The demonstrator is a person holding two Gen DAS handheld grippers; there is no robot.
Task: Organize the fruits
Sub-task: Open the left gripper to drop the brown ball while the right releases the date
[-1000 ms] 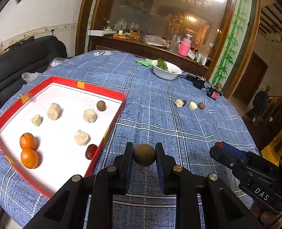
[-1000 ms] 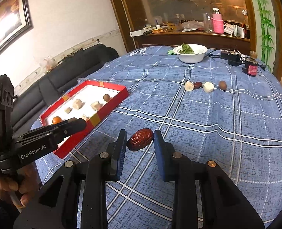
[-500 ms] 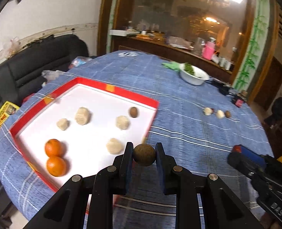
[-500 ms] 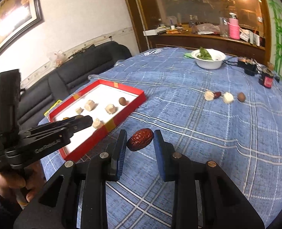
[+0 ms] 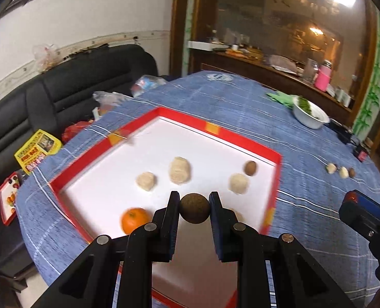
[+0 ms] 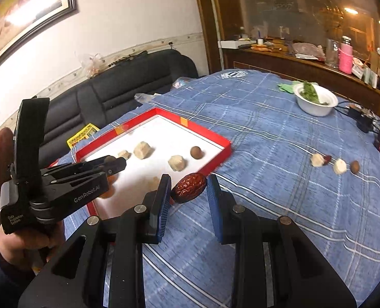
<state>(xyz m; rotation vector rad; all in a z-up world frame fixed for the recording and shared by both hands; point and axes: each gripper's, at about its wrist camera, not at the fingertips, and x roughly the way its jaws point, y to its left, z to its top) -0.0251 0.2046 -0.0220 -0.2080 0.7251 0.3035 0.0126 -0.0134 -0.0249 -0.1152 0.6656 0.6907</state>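
Both grippers moved over toward the red tray: left gripper grasping the brown ball, right gripper the red date, ready for placing.

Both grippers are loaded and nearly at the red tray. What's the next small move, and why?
Probably lower the left gripper and release its brown round fruit onto the bare white floor of the red tray. It is already above the tray, while the right gripper, holding the red date, is short of the rim.

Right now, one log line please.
left gripper: shut on brown ball, over red tray | right gripper: shut on red date
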